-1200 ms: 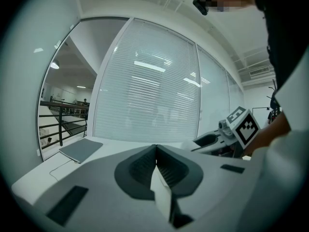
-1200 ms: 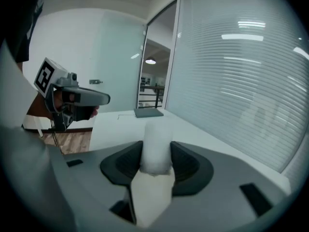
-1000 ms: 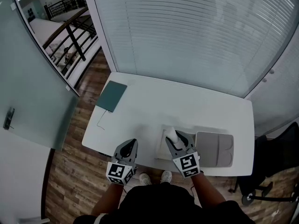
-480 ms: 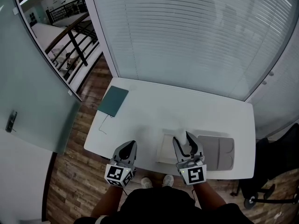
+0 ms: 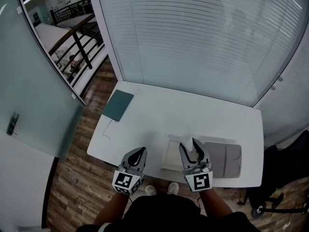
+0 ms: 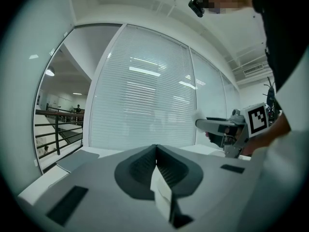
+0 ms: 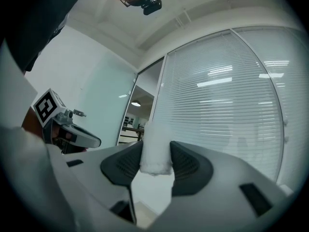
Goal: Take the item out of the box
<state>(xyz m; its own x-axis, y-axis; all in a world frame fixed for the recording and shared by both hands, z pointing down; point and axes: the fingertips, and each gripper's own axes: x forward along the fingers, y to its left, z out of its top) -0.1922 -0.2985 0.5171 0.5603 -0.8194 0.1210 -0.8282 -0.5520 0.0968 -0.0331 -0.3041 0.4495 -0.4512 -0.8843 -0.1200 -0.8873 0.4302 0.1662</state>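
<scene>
Head view — one box (image 5: 169,156), one white item (image 5: 186,140) in right claw (image 5: 188,144)

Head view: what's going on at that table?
A person stands at the white table with a two-jaw gripper in each hand. The right gripper is clamped on a white, soft-looking cylindrical item and holds it up, clear of the shallow white open box below. A grey moulded tray lies just right of the box. The left gripper is shut and empty at the table's near edge.
</scene>
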